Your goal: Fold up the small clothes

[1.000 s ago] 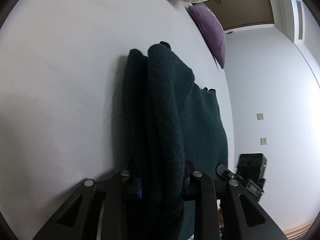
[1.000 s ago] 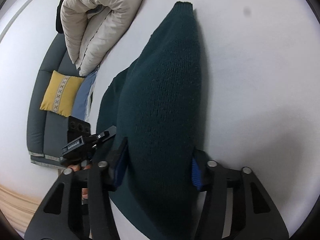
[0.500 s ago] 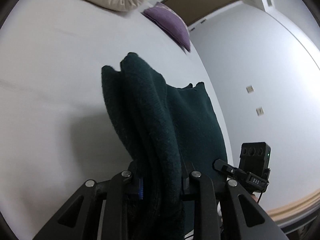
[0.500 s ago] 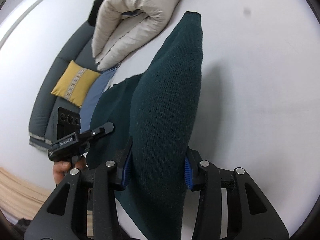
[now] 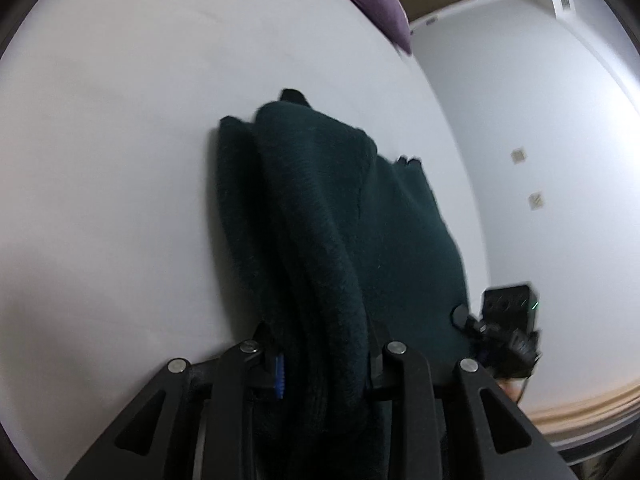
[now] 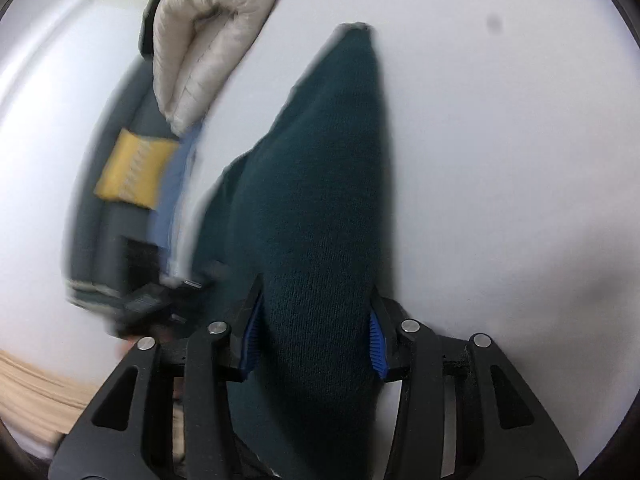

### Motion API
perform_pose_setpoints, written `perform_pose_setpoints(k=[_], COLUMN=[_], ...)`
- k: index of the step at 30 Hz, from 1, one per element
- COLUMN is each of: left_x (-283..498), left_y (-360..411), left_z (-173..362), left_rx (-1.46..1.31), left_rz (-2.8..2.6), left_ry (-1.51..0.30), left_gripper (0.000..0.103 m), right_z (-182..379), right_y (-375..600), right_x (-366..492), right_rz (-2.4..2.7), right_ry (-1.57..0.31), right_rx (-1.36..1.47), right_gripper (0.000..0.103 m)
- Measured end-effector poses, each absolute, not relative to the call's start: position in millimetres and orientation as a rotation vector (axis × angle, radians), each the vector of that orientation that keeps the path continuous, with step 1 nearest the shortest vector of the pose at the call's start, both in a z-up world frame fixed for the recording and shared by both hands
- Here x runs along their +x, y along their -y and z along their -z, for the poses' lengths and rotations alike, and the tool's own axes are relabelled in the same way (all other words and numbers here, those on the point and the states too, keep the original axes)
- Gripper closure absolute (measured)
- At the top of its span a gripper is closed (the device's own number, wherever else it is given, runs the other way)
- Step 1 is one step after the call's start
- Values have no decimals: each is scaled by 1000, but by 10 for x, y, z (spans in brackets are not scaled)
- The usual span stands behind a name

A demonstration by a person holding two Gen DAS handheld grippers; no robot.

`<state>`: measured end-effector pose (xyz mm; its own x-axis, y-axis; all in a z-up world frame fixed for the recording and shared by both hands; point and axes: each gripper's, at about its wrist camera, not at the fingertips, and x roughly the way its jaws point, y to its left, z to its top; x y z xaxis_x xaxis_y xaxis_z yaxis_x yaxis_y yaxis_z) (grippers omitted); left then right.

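Note:
A dark green knitted sweater (image 5: 340, 220) lies partly folded on the white bed (image 5: 120, 160), its near edge lifted by both grippers. My left gripper (image 5: 324, 356) grips a thick bunched fold of it; its jaws are opening slightly, with the fabric still pressed between the pads. My right gripper (image 6: 316, 332) is shut on another wide fold of the sweater (image 6: 320, 200), blue pads (image 6: 376, 344) against the knit. Each gripper shows in the other's view: the right gripper (image 5: 508, 320) beside the sweater's right edge, the left gripper (image 6: 152, 300) blurred at the left.
A purple cushion (image 5: 372, 0) rests at the bed's far edge. A rolled beige duvet (image 6: 208, 40) lies at the far left of the bed. Beyond it stands a grey sofa (image 6: 104, 208) with a yellow cushion (image 6: 132, 168) and blue cloth (image 6: 176, 184).
Both grippers have swept sideways over the bed carrying the sweater's edge. The right jaws have narrowed on the fold. The duvet has left the left wrist view.

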<state>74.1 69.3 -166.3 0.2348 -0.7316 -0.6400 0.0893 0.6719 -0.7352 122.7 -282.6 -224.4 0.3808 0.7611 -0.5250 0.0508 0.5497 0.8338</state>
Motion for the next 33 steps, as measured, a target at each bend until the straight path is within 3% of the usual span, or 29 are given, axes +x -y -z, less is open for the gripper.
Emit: perform_pose_setpoints(k=[5, 16, 23, 26, 29, 33], left_x=[752, 750, 398, 300, 337, 476], left_y=[-672, -278, -232, 110, 436, 249], left_z=[1573, 1432, 631, 400, 518, 1082], left_rx=[-604, -544, -303, -192, -84, -97], left_rz=[592, 534, 381, 407, 422, 384], left_ry=[-1202, -1167, -912, -847, -862, -1009], left_gripper=[70, 64, 63, 52, 51, 54], right_z=[2083, 2053, 1635, 1354, 1140, 1222], right_y=[2742, 2868, 2963, 2897, 2676, 2436], right_x=[1089, 790, 573, 560, 676, 995], right_rz=[-492, -448, -307, -374, -476, -529], right_ry=[-1077, -1049, -985, -921, -874, -911], right_rx=[821, 849, 725, 730, 702, 711], right_gripper=[56, 56, 52, 52, 52, 52])
